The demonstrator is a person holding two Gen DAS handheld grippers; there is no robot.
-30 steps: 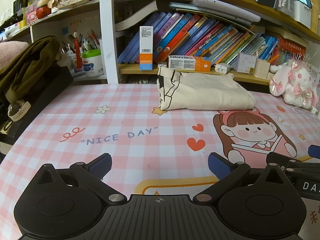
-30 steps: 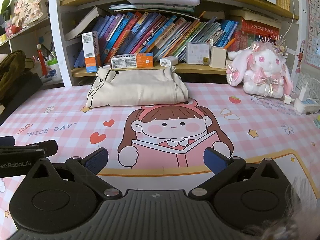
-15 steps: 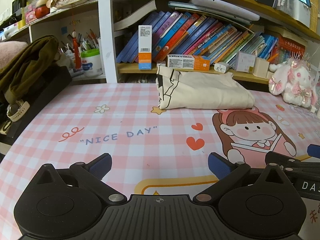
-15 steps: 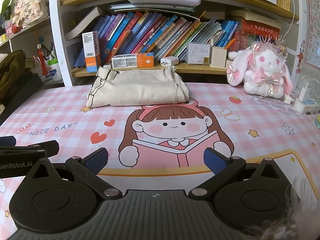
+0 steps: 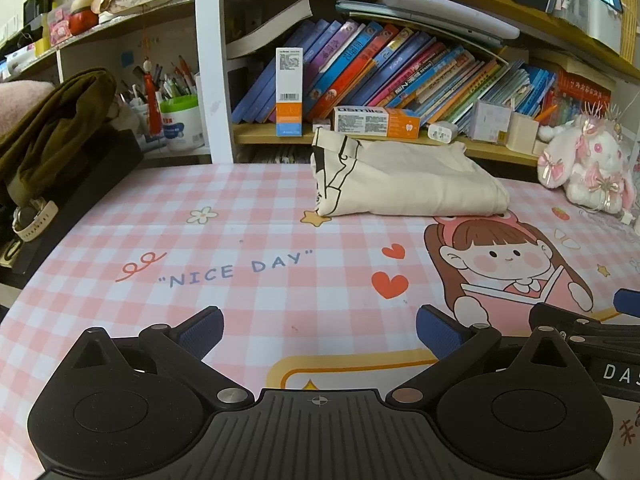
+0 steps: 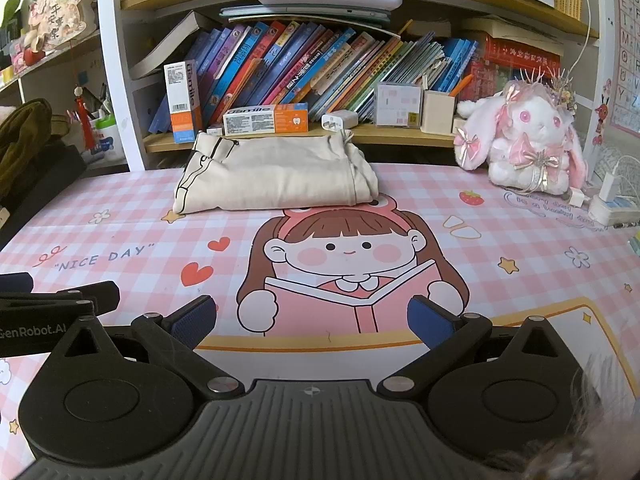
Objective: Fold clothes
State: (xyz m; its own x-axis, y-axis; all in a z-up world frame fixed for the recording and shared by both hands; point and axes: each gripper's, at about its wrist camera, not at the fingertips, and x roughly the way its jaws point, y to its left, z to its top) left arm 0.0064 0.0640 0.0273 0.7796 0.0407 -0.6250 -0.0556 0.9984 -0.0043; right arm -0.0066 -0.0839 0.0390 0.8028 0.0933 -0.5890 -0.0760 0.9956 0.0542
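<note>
1. As the cream garment (image 5: 408, 184) lies in a compact folded bundle at the far edge of the pink desk mat (image 5: 248, 240), just before the bookshelf (image 6: 304, 136), we judge the folding done or nearly so.
2. Left gripper (image 5: 318, 326) and right gripper (image 6: 312, 316) hang low over the mat's near edge, side by side, well apart from the garment; both tongs spread wide, pinching nothing.
3. Against the earlier frames we note almost no change: the garment is unmoved and the views shift only slightly.
4. Left to do: perhaps a final tidy; we cannot tell.
</note>
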